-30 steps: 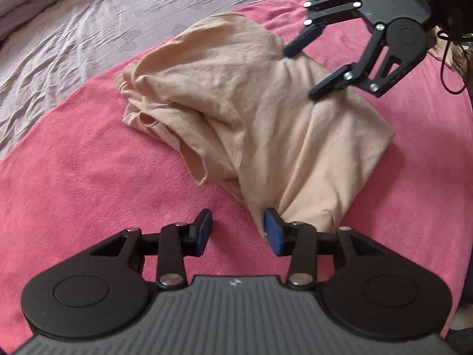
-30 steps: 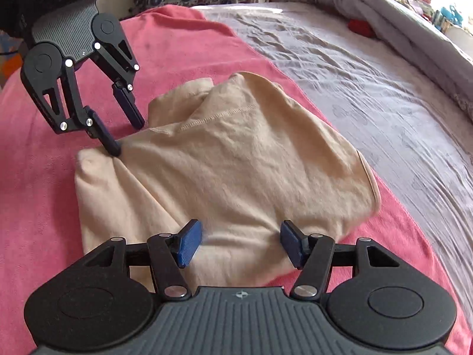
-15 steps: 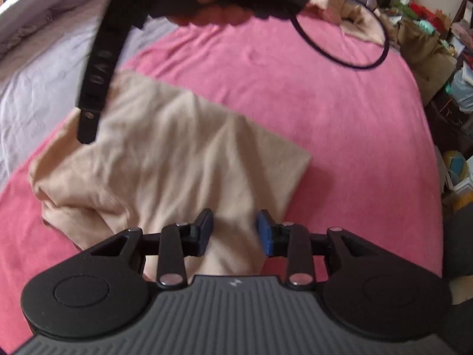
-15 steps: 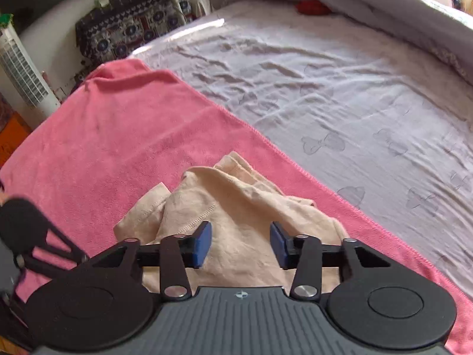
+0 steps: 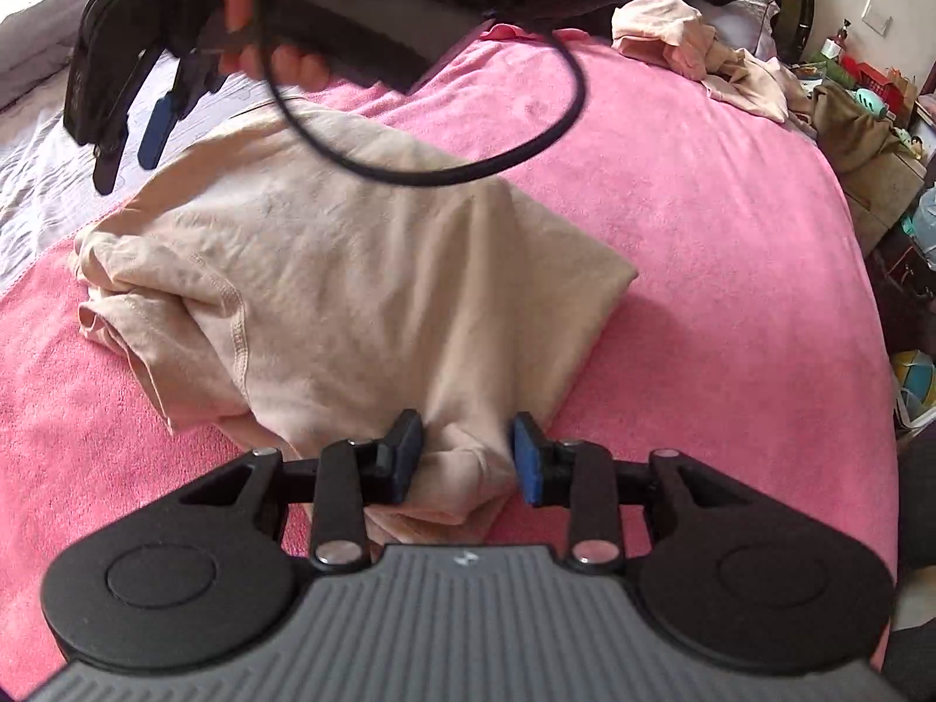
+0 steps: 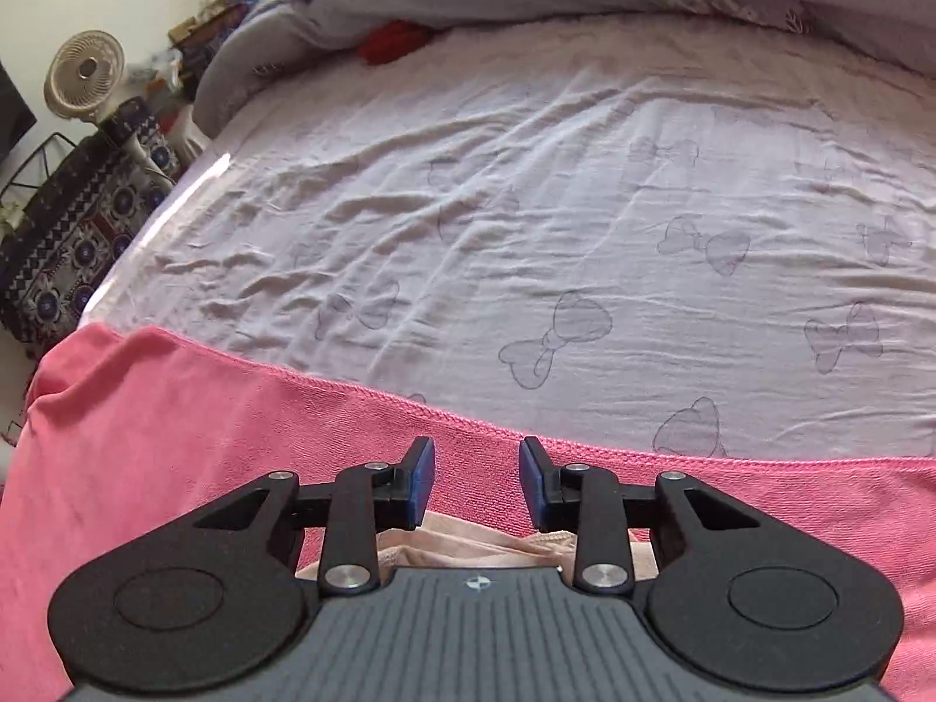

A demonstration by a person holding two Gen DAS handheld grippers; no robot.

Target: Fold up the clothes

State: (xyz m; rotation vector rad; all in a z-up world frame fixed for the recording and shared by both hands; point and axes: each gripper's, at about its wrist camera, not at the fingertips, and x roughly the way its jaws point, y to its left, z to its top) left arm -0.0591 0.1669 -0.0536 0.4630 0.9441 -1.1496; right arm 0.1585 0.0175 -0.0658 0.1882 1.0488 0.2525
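Since half a sec ago the left gripper (image 5: pixel 465 456) has slid up so a bunched corner of the beige shirt (image 5: pixel 362 292) sits right between its blue pads, and the right gripper (image 6: pixel 477 482) has swung past the shirt's far edge, w/ way less fabric in its view now. Left wrist view: jaws part open around that corner, pads not pinching yet afaict, so nothing's actually held. Shirt lies half folded on the pink towel (image 5: pixel 702 234), running away from the left gripper toward upper left, sleeve/hem bunch on the left side. Right gripper shows up top left over the far edge, w/ a black cable (image 5: pixel 550 134) looping over the shirt. More beige clothes (image 5: pixel 673 29) are piled at the far end. Right wrist view: jaws part open, empty, pointing over the towel edge at the grey sheet (image 6: pixel 585 205); only a sliver of shirt peeks under its body, i.e. behind the tips. So imo the left one is nearer and lined up for the next grab; the right needs to back up first.
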